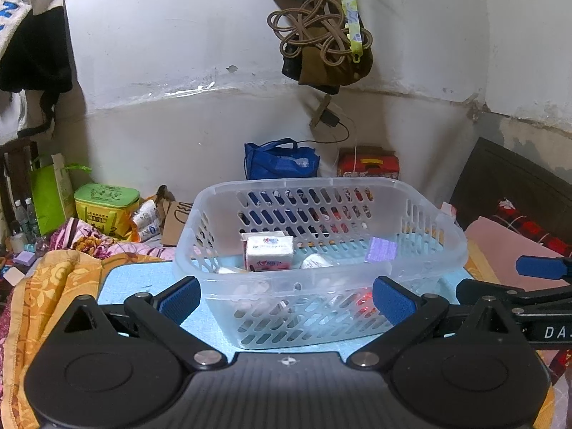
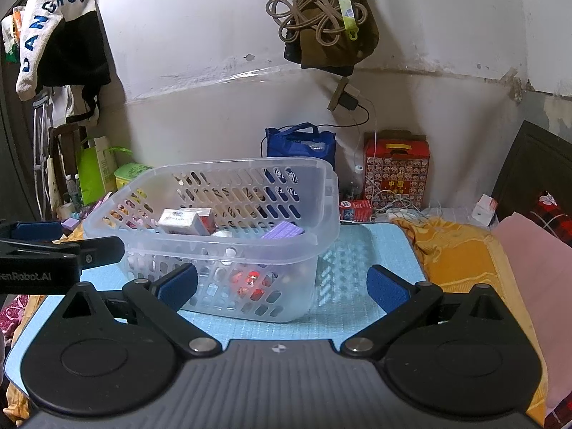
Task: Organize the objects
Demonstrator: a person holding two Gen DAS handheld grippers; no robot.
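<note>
A clear slotted plastic basket (image 1: 321, 193) stands on a light blue mat (image 1: 118, 286); it also shows in the right wrist view (image 2: 321, 193). Inside lie a white and pink tissue pack (image 1: 269, 253), a purple block (image 1: 381, 249), a red item (image 2: 250, 280) and small white items. My left gripper (image 1: 286, 296) is open and empty, its blue pads just in front of the basket's near wall. My right gripper (image 2: 282, 286) is open and empty, in front of the basket's right near corner.
The mat (image 2: 357, 261) lies on an orange floral cloth (image 1: 53, 279). Behind are a blue bag (image 1: 280, 159), a red box (image 2: 397, 171), a green bag (image 1: 105, 207) and tangled cables (image 2: 400, 207). Pink folded cloth (image 2: 529, 268) lies right. Clothes hang on the wall.
</note>
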